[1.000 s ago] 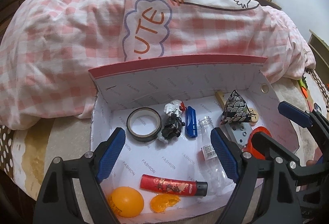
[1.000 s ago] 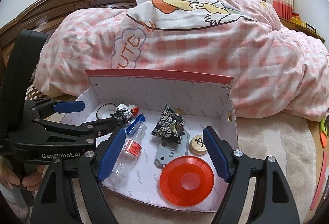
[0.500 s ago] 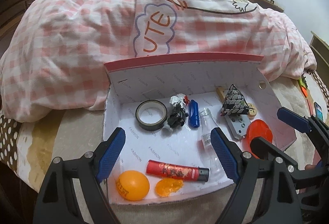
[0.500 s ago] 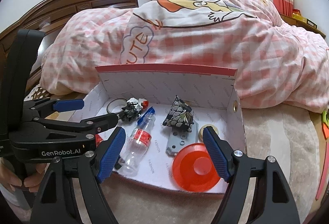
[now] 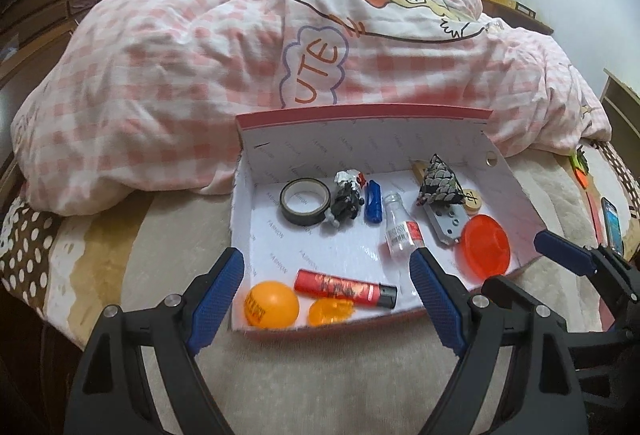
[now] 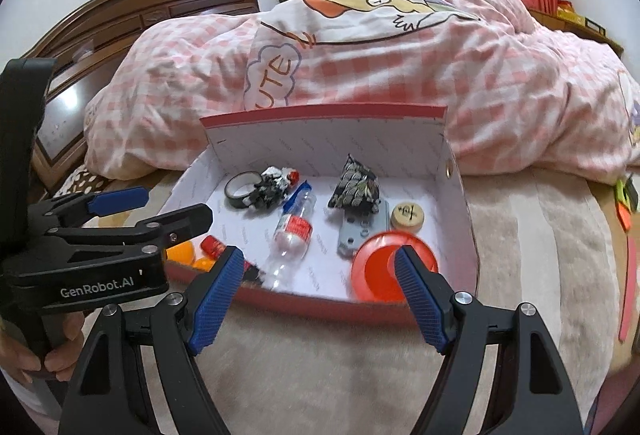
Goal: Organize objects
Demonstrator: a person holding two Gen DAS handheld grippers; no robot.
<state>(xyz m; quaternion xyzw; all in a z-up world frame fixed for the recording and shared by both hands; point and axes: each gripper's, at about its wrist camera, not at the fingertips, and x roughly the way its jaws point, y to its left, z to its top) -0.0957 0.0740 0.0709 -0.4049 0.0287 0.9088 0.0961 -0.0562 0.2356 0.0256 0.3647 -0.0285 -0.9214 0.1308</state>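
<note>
A white cardboard box [image 5: 360,139] with a red rim lies on the bed and holds several objects: a tape roll [image 5: 306,201], a toy figure [image 5: 347,197], a blue lighter [image 5: 373,202], a clear bottle [image 5: 400,231], a patterned pouch [image 5: 440,181], a red disc [image 5: 486,245], a red tube [image 5: 344,285] and an orange ball [image 5: 272,304]. My left gripper [image 5: 326,295] is open and empty, just in front of the box. My right gripper [image 6: 320,295] is open and empty, before the box's [image 6: 328,131] near edge. The bottle [image 6: 294,231] and disc [image 6: 384,267] also show there.
A pink checked duvet [image 5: 180,75] is heaped behind the box. A beige blanket [image 5: 320,375] covers the bed in front. A phone [image 5: 612,225] and small orange items [image 5: 582,171] lie at the right. A dark wooden headboard [image 6: 140,15] stands at the left.
Both grippers have drawn back and up from the box, which now looks smaller and farther away. Both stay open and empty.
</note>
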